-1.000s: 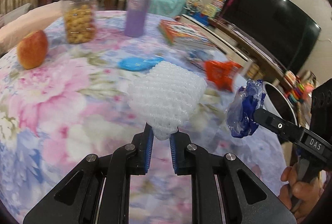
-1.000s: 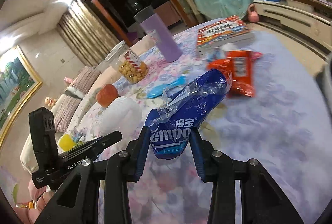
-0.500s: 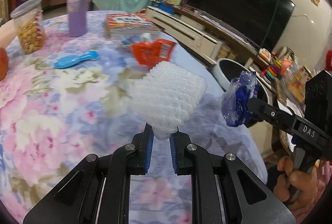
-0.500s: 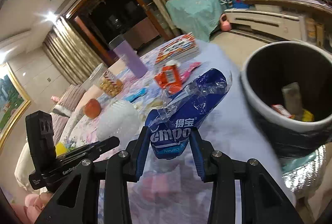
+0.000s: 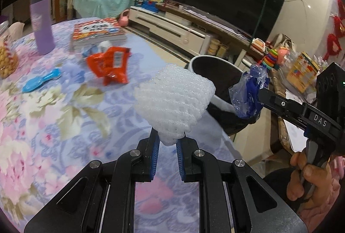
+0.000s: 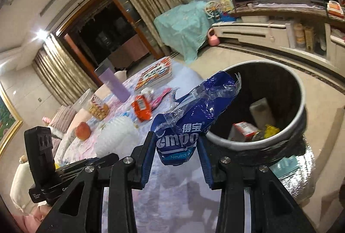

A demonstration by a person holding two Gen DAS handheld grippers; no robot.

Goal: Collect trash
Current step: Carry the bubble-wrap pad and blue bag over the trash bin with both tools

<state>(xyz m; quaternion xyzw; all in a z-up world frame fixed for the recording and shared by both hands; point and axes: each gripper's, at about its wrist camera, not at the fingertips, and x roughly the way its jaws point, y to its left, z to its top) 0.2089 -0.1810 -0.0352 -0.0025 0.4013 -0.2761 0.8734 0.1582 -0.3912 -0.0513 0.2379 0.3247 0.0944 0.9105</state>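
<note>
Grip state was as follows: the left gripper (image 5: 167, 142) was clamped on the narrow lower end of a white foam net sleeve (image 5: 174, 101), which stood up from the blue pads above the flowered tablecloth (image 5: 54, 125). The right gripper (image 6: 176, 154) was clamped on the lower end of a crumpled blue tissue wrapper (image 6: 194, 116), whose upper end tilted up and to the right, toward the trash bin (image 6: 300, 90). In the left wrist view the right gripper appeared at the right edge, held by a hand (image 5: 310, 179), with the wrapper in front of the bin's dark opening. The bin stood just beside the table edge; its white rim and dark interior were visible, and several pieces of trash lay at the bottom, including a red-and-white pack (image 6: 242, 128) and something yellow (image 6: 270, 130). On the table remained an orange snack wrapper (image 5: 110, 64), a blue hairbrush (image 5: 41, 82), a purple bottle (image 5: 41, 21), a stack of books (image 5: 98, 32), a jar of snacks (image 6: 98, 107) and an apple (image 6: 83, 130). Both held items were off the table surface, well apart from each other.
</note>
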